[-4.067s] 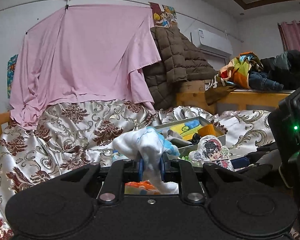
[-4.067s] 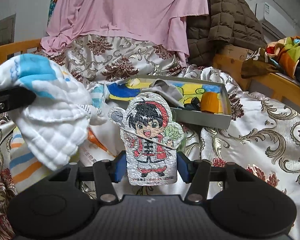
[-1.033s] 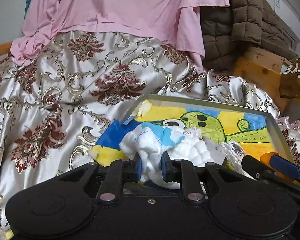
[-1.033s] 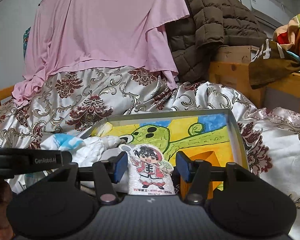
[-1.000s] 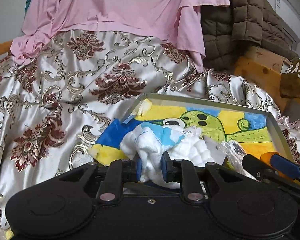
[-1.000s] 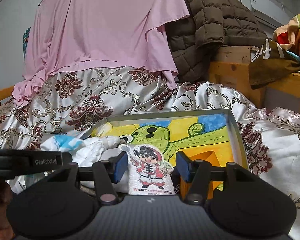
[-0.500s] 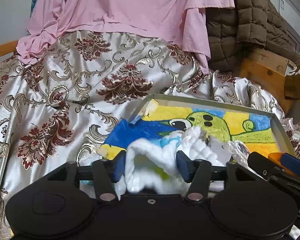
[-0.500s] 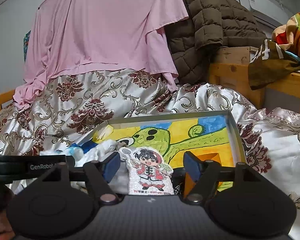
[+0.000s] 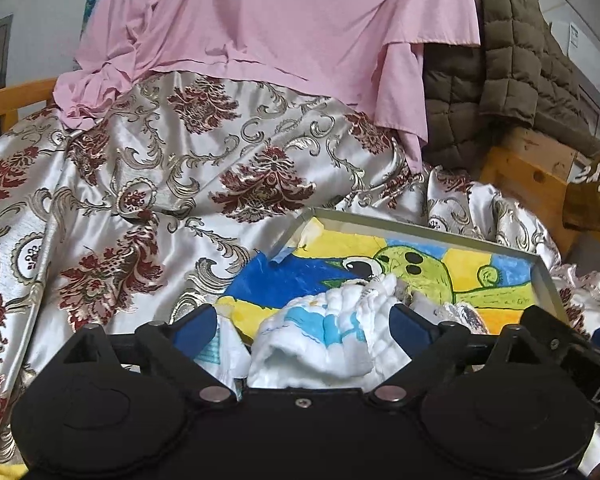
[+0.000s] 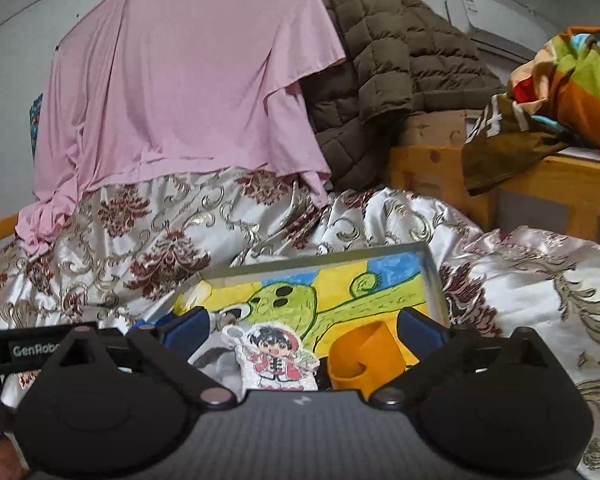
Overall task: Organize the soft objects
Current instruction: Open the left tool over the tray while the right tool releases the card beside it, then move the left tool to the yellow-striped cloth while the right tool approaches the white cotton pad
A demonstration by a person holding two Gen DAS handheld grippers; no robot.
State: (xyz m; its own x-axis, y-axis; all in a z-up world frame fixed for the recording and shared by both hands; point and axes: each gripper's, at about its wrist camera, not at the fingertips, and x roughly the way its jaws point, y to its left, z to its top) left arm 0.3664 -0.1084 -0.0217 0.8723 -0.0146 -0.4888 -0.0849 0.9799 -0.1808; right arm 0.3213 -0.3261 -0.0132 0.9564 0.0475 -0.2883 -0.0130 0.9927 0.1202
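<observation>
White and blue, the cloth (image 9: pixel 324 344) sits bunched at the near end of the box (image 9: pixel 420 227), right in front of your left gripper (image 9: pixel 302 330). Your left jaws are wide open, one on each side of the cloth, and they hold nothing. It looks like the cloth is lying in the box on its own. That makes sense, because soft things go in the box to keep them tidy.

Your right gripper (image 10: pixel 304 330) is wide open too. The little cartoon boy pad (image 10: pixel 275 358) stands between its jaws, but they do not touch it, so it is not held. It seems to lean at the near edge of the box, just beside the orange roll (image 10: pixel 364 354). I cannot tell what props it up.

The box rests on the shiny bedspread (image 9: pixel 160 208), and its floor has a green and yellow picture. A pink sheet (image 10: pixel 188 80) and a brown coat (image 10: pixel 384 60) hang behind it, well apart from your work.

Both soft things look put away. I think you can lift both grippers straight back, so you do not drag the cloth out again.
</observation>
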